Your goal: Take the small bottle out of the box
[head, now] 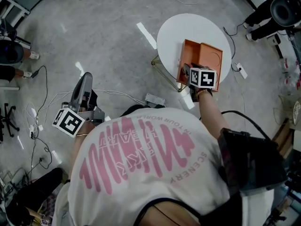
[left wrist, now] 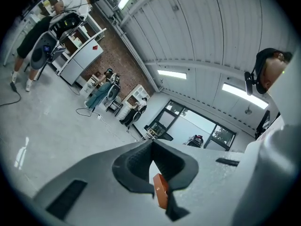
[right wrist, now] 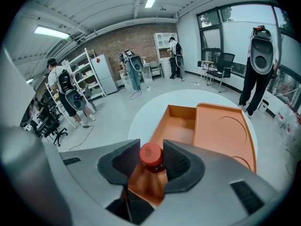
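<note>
The grasp step is done and the lift is what remains. The right gripper (right wrist: 151,147) has its fingers (right wrist: 178,163) closed partway on the bottle (right wrist: 150,157), the dark pads pressing on either side just under the cap, which stands up between them. The bottle is at the near end of the box (right wrist: 182,113), which rests on the desk (right wrist: 150,108). The fingers hide the bottle's foot, so I cannot tell whether it has cleared the box wall.

As I judge it, the next move is a straight lift with the grip kept firm, then a carry sideways only once the bottle is above the rim. The hold is high and narrow, near the cap, so a tilt could let the body swing or slip.

The left gripper (left wrist: 151,145) hangs out at the person's left side, well apart from the desk. Its fingers meet at the tips and hold nothing; a small orange tab (left wrist: 160,190) shows low between them, seemingly part of the gripper.

- Bottle: small, with a round, matte red cap and an amber-orange body that looks like smooth plastic.
- Box: orange and rectangular, with thin stiff walls. Its lid (right wrist: 225,131) lies flipped open beside it, showing a pressed circular outline.
- Desk: round, white and smooth.
- Finger pads: black and ribbed, apparently rubbery, set in pale grey shells.
</note>
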Tool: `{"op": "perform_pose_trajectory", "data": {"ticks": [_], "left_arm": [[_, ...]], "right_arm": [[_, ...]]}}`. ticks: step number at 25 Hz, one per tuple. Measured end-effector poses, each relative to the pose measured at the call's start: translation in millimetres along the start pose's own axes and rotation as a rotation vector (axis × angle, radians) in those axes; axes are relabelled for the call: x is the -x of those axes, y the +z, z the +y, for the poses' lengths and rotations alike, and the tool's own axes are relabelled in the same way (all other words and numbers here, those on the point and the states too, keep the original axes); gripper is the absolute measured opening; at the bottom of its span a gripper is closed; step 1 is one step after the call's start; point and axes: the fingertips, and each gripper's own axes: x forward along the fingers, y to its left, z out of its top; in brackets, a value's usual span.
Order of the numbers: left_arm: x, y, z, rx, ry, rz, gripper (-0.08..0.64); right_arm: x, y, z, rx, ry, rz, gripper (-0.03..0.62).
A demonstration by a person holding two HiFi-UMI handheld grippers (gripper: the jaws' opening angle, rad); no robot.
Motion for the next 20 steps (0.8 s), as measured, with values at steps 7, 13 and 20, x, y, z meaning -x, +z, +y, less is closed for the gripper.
{"op": "perform_pose_trajectory", "data": {"ticks": [7,13,20], "left_arm": [[38.6,-24.8,-27.0,0.025,0.085,-0.050,0.008],[63.5,-39.4,-32.2,0.042,0.144,-0.094,0.008],[95.8,-40.7,-32.1,0.044,0.208,-0.150,0.008]], "right_arm": [[7.1,-4.0,-4.7,0.036,0.048,0.029,0.140],[5.0,-2.2,-5.6,0.028,0.084,0.039,0.139],[-0.3,-1.9,-4.6,0.032,0.067,0.054,0.138]]}}
